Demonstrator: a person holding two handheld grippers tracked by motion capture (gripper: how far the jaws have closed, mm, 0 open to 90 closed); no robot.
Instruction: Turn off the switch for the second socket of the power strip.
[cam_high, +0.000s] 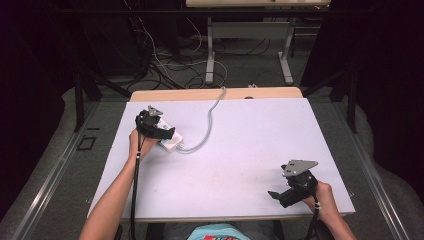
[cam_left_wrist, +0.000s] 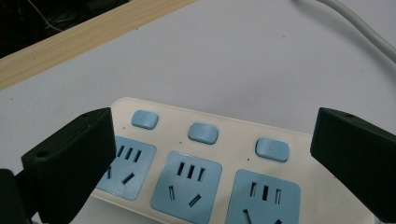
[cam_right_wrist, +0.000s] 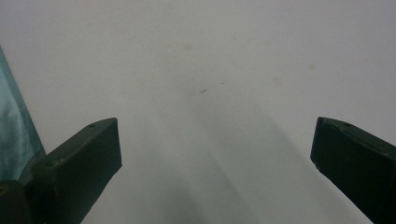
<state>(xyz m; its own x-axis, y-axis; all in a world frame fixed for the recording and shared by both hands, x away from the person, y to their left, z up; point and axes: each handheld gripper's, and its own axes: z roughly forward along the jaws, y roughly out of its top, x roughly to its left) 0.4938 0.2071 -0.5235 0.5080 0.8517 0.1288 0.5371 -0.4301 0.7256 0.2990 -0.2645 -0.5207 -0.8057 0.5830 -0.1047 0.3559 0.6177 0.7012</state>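
A white power strip (cam_high: 171, 143) with blue sockets and blue switches lies at the left of the white table (cam_high: 240, 150); its grey cable (cam_high: 210, 125) runs off over the far edge. My left gripper (cam_high: 167, 134) hovers right over the strip. In the left gripper view its jaws stand wide apart on either side of the power strip (cam_left_wrist: 210, 158), clear of it, and three switches (cam_left_wrist: 203, 133) and three sockets show between them. My right gripper (cam_high: 276, 196) rests near the front right corner, and in the right gripper view its jaws are open over bare table (cam_right_wrist: 210, 93).
A wooden strip (cam_high: 215, 94) borders the table's far edge. Beyond it on the floor are tangled cables (cam_high: 165, 60) and the metal legs of another table (cam_high: 210, 55). A teal shirt (cam_high: 215, 234) shows at the front edge.
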